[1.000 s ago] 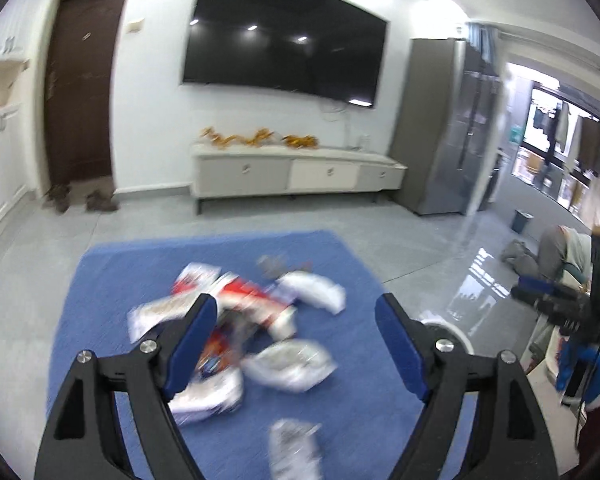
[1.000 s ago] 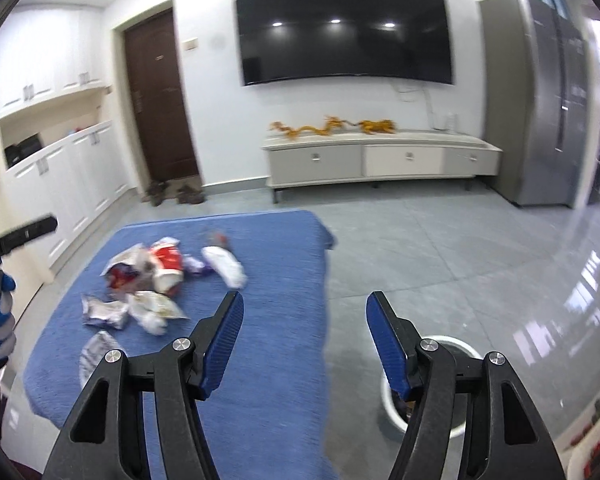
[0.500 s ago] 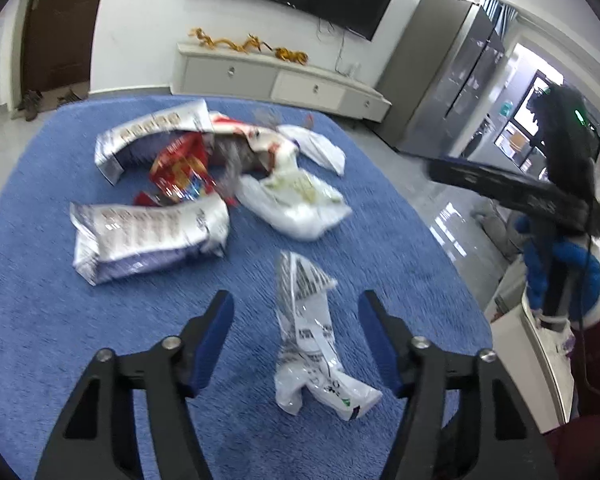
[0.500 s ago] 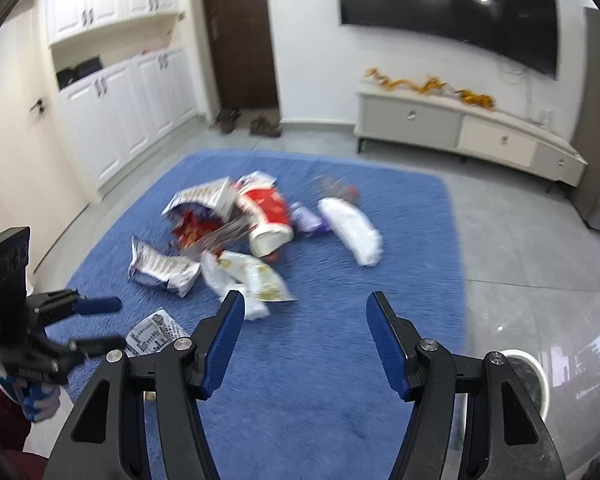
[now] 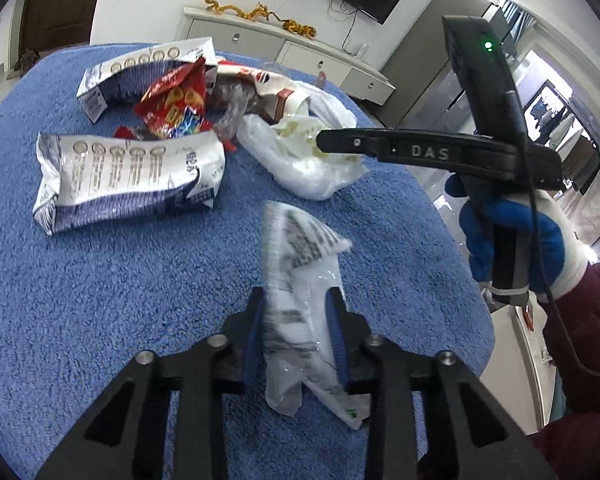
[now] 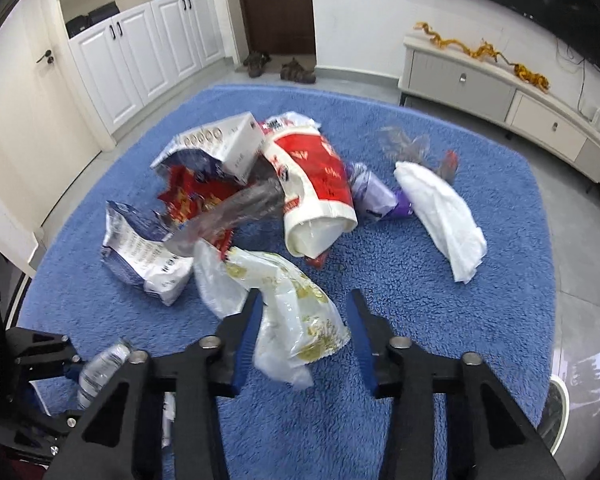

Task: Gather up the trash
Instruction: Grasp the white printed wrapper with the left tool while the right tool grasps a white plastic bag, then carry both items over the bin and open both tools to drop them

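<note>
On the left gripper (image 5: 294, 294): jaws closing just now, pinching a clear printed wrapper (image 5: 300, 248) from both sides, blue pads (image 5: 254, 332) flat against the film. Lies lengthwise at the near edge of the blue rug (image 5: 120, 280), one end trailing back under the gripper body, the other pointing toward the rug's middle; print blurred, unreadable.

On the right gripper (image 6: 305, 296): jaws closing just now too, narrowed around a white bag with yellow pattern (image 6: 288, 284). Touches the bag with one pad; shows a sliver of rug between bag and the other pad, so not clamped. Sits near the middle of the rug, toward its near side.

Held by a hand in a blue and white glove (image 5: 516, 240), out past the rug's edge in the left wrist view.

Farther across the rug, heaped together at its centre: a torn white and purple packet (image 5: 128, 172), a red snack bag (image 5: 176, 108), a torn box (image 6: 224, 140), a red and white bag (image 6: 316, 184), a purple wrapper (image 6: 372, 196). Just beside that heap, still on the rug: a folded white bag (image 6: 444, 216).
</note>
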Action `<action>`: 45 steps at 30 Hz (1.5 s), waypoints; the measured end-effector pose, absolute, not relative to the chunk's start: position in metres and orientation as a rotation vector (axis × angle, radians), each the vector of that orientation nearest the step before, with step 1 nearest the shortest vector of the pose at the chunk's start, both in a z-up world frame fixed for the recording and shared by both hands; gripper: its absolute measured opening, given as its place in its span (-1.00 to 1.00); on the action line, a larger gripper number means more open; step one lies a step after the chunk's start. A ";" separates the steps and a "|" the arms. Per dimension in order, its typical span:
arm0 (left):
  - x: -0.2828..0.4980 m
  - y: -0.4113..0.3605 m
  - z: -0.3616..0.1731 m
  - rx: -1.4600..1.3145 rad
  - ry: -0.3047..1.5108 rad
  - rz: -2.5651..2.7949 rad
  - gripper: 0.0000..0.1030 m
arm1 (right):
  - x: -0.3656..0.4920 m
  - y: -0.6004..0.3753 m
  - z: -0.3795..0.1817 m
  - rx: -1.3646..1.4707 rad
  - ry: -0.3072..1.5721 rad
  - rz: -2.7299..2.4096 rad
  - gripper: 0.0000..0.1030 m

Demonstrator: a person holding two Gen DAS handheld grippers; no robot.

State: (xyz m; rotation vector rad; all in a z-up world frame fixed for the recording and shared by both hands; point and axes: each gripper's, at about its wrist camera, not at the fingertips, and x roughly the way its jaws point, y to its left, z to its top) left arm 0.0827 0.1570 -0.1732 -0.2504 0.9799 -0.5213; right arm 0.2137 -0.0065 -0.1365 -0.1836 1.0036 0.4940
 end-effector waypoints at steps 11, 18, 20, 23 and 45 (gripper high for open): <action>0.072 0.160 -0.162 -0.285 0.940 -0.448 -0.76 | 0.198 -0.047 -0.124 -0.098 0.924 0.502 -0.77; 0.074 0.147 -0.133 -0.248 0.905 -0.412 -0.77 | 0.168 -0.106 -0.097 0.019 0.828 0.492 -0.78; 0.075 0.136 -0.125 -0.223 0.901 -0.419 -0.77 | 0.162 -0.126 -0.092 0.050 0.806 0.473 -0.78; 0.084 0.108 -0.110 -0.173 0.897 -0.443 -0.77 | 0.152 -0.167 -0.089 0.103 0.776 0.419 -0.78; 0.216 -0.282 -0.132 0.135 1.058 -0.770 -0.73 | 0.097 -0.462 -0.207 0.501 0.824 -0.132 -0.65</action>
